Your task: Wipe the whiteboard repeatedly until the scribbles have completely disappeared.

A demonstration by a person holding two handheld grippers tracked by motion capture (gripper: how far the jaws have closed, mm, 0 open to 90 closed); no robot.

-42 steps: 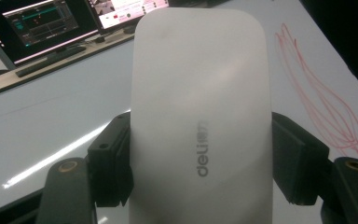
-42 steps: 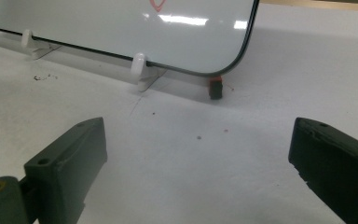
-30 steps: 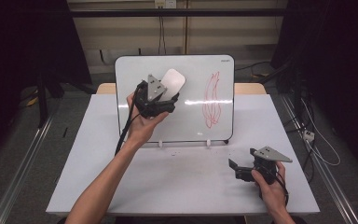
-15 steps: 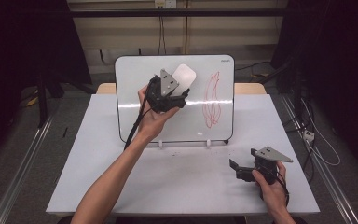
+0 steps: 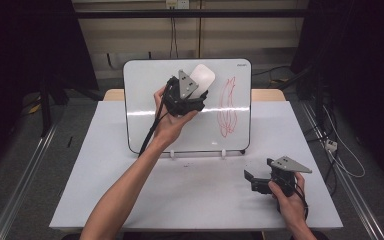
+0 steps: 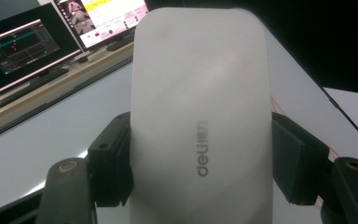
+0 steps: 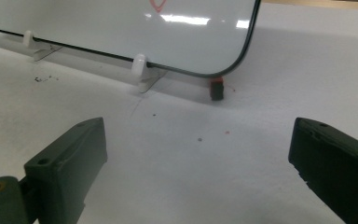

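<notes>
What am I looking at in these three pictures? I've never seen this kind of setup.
A person at a white table holds a hand-held gripper in each hand. The high view looks down from above; the other two come from cameras riding on the grippers. A small whiteboard stands on the table, with a red scribble on it. The left gripper has its fingers clamped on a white eraser, held up at the board. The right gripper rests low, open and empty.

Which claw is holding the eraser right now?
The left claw, raised at the whiteboard, is clamped on the white eraser, left of the red scribble. The right claw sits open and empty, low over the table.
</notes>
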